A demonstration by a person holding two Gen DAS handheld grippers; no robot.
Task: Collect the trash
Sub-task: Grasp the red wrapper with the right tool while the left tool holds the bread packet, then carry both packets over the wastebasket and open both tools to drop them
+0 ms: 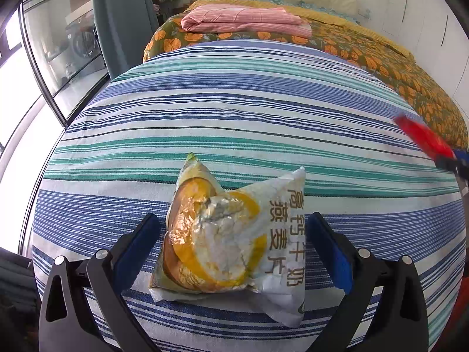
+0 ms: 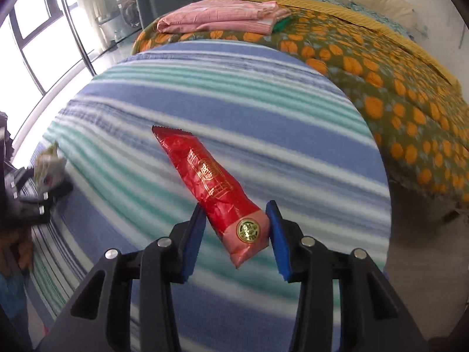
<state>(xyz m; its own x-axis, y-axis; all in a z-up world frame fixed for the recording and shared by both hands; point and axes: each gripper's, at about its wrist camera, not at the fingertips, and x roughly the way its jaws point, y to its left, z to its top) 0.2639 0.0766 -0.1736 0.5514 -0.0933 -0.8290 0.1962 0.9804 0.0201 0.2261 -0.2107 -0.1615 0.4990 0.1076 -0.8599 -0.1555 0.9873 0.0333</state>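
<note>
A crumpled white and yellow snack wrapper [image 1: 228, 234] lies on the blue and green striped sheet [image 1: 234, 111]. My left gripper [image 1: 233, 226] is open and straddles it, its blue pads close to either side without squeezing. At the right edge of that view a red wrapper [image 1: 422, 138] hangs in the air. My right gripper [image 2: 236, 214] is shut on this long red wrapper [image 2: 205, 173] near its pink end, holding it clear above the sheet. The left gripper [image 2: 38, 193] and the white wrapper [image 2: 48, 164] show blurred at the far left of the right wrist view.
A folded pink cloth [image 1: 246, 20] rests on an orange-flowered quilt [image 1: 381, 61] at the far end of the bed. Glass doors [image 1: 58, 44] and a teal curtain [image 1: 123, 17] stand to the left. The bed's right edge drops to the floor [image 2: 425, 234].
</note>
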